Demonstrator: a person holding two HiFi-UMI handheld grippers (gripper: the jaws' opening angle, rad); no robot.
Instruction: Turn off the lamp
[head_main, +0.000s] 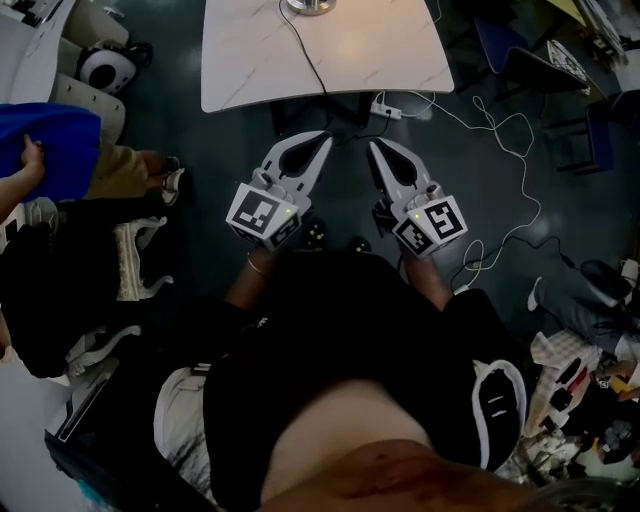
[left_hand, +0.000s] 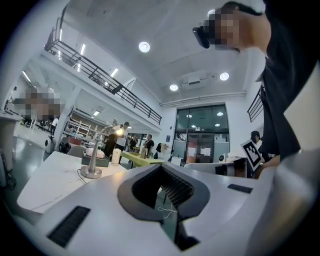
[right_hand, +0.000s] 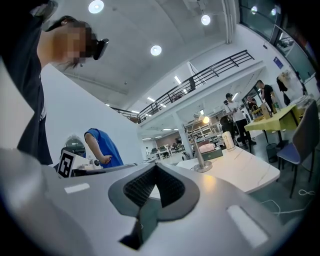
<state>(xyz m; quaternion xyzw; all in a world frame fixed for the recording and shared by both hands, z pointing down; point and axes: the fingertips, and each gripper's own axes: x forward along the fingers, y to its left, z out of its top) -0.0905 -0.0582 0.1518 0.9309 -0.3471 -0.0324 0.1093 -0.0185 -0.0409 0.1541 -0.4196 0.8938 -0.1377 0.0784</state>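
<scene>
While the left gripper (head_main: 322, 140) and right gripper (head_main: 376, 148) hang side by side, each with jaws together and empty, a strip of dark floor (head_main: 210, 140) separates them from the rounded near edge of the white marbled table (head_main: 250, 70) ahead. Beyond that edge the lamp (right_hand: 202, 167) stands lit, a slim metal stem on a round base, its black cord (head_main: 303, 50) trailing.

We're looking out over a big open lab hall: a railed mezzanine (left_hand: 100, 75) is running along the upper level, round ceiling lights (left_hand: 144, 47) are shining from a high white ceiling, and tall glass doors (left_hand: 200, 140) are closing off the far end. Stock shelves (left_hand: 80, 127) are lining the back, people (right_hand: 231, 107) are standing about at a green table (right_hand: 275, 117), a white worktop (head_main: 380, 50) is sitting nearby, and cables (head_main: 492, 124) are trailing across the dark floor (head_main: 200, 140).
</scene>
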